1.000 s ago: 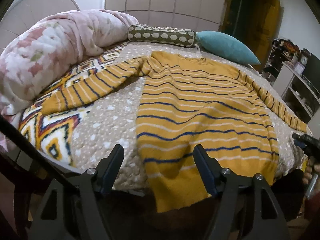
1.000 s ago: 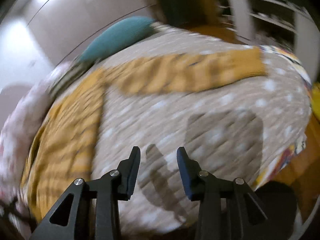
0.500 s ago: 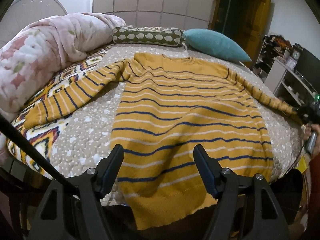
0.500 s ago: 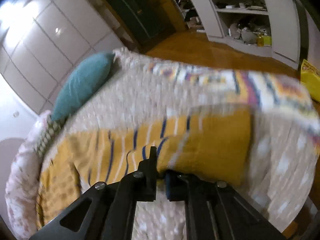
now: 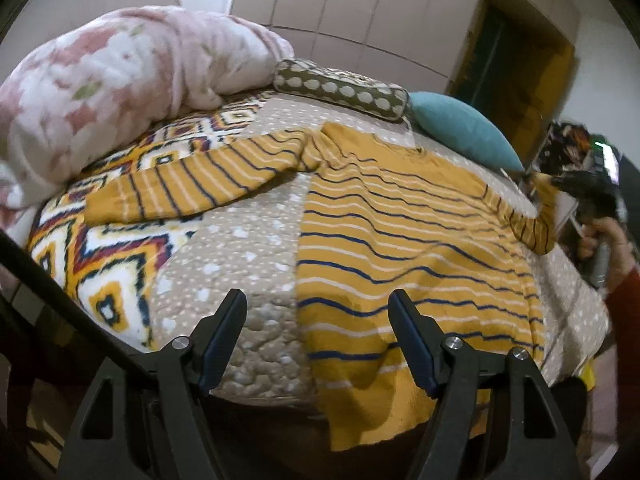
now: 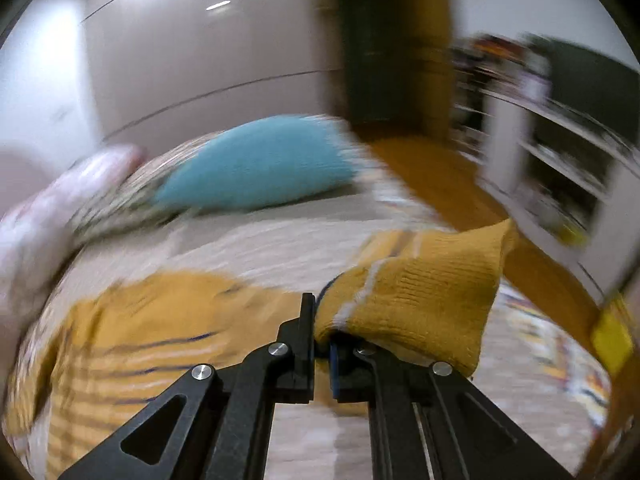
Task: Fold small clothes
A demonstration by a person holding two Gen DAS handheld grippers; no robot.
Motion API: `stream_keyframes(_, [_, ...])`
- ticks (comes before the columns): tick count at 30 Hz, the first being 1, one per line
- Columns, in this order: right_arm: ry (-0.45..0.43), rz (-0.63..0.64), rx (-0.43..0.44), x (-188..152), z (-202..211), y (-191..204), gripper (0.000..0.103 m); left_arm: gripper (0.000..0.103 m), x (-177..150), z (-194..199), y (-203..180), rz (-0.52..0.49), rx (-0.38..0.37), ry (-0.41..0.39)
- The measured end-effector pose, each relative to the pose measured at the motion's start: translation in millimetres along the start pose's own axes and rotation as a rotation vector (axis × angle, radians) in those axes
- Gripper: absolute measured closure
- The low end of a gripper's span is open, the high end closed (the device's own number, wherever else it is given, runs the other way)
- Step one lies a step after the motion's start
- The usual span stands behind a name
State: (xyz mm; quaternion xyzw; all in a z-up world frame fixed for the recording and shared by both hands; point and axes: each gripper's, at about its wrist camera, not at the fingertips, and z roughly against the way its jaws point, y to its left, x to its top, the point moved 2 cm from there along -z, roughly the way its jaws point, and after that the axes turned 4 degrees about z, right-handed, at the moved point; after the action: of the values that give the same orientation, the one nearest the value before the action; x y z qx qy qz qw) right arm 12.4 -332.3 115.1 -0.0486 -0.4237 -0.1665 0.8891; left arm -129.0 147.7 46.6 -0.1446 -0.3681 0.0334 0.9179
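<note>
A mustard-yellow sweater with navy and white stripes [image 5: 400,240] lies flat, front up, on the bed. Its left sleeve [image 5: 192,188] stretches out over the patterned quilt. My left gripper [image 5: 318,336] is open and empty, hovering above the bed's near edge at the sweater's hem. My right gripper [image 6: 320,332] is shut on the cuff of the right sleeve [image 6: 416,300] and holds it lifted off the bed. In the left wrist view the right gripper [image 5: 580,188] shows at the far right with the sleeve [image 5: 536,224] hanging from it.
A pink floral duvet [image 5: 100,92] is heaped at the back left. A dotted bolster [image 5: 340,90] and a teal pillow [image 5: 464,136] lie at the head of the bed. White shelves [image 6: 560,168] and wooden floor [image 6: 432,168] are to the right.
My right gripper, shut on the sleeve cuff, has lifted it off the bed and swung it up. My left gripper has shifted left, staying open.
</note>
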Motion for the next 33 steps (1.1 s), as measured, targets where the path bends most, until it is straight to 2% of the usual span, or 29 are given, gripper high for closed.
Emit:
stream_keyframes(2, [0.032, 0.129, 0.11, -5.8, -16.9, 88.1, 0.097, 0.031, -0.6, 1.5, 10.3, 0.029, -0.013, 0.0])
stream_keyframes(5, [0.079, 0.289, 0.225, -25.1, -37.6, 195.8, 0.097, 0.031, -2.0, 5.5, 22.6, 0.043, -0.008, -0.015])
stream_keyframes(6, [0.09, 0.322, 0.245, -31.5, -41.8, 217.2, 0.097, 0.031, -2.3, 7.2, 26.6, 0.047, -0.004, -0.02])
stream_keyframes(8, [0.123, 0.424, 0.298, -52.5, -56.8, 284.4, 0.097, 0.031, -3.0, 11.7, 38.0, 0.066, -0.002, -0.03])
stream_keyframes(10, [0.15, 0.497, 0.315, -67.5, -73.2, 331.4, 0.097, 0.031, -3.6, 17.3, 52.8, 0.101, -0.001, -0.042])
stream_keyframes(14, [0.192, 0.597, 0.295, -98.9, -95.4, 377.5, 0.097, 0.03, -6.5, 25.1, 78.1, 0.158, 0.011, -0.061])
stream_keyframes(18, [0.147, 0.735, 0.176, -118.3, -95.4, 403.5, 0.092, 0.03, -9.0, 28.0, 100.9, 0.209, 0.021, -0.068])
stream_keyframes(19, [0.129, 0.768, 0.149, -121.1, -93.9, 410.9, 0.089, 0.03, -9.5, 29.8, 107.5, 0.227, 0.019, -0.068])
stream_keyframes(21, [0.103, 0.812, 0.142, -124.2, -88.2, 421.5, 0.061, 0.03, -9.4, 32.2, 115.7, 0.258, 0.009, -0.068])
stream_keyframes(23, [0.03, 0.882, 0.115, -127.7, -74.5, 435.1, 0.059, 0.03, -9.9, 36.3, 124.5, 0.293, -0.004, -0.073])
stream_keyframes(27, [-0.041, 1.021, 0.122, -143.9, -51.9, 453.5, 0.058, 0.03, -9.4, 45.1, 135.0, 0.329, 0.012, -0.097])
stream_keyframes(30, [-0.072, 1.135, 0.123, -164.7, -41.9, 465.2, 0.057, 0.03, -7.7, 49.0, 141.5, 0.339, 0.026, -0.108])
stream_keyframes(31, [-0.074, 1.18, 0.099, -171.5, -42.8, 468.6, 0.056, 0.03, -7.5, 50.2, 142.9, 0.34, 0.027, -0.11])
stream_keyframes(33, [-0.067, 1.247, 0.064, -180.4, -47.7, 471.9, 0.049, 0.03, -7.1, 50.4, 144.3, 0.34, 0.025, -0.112])
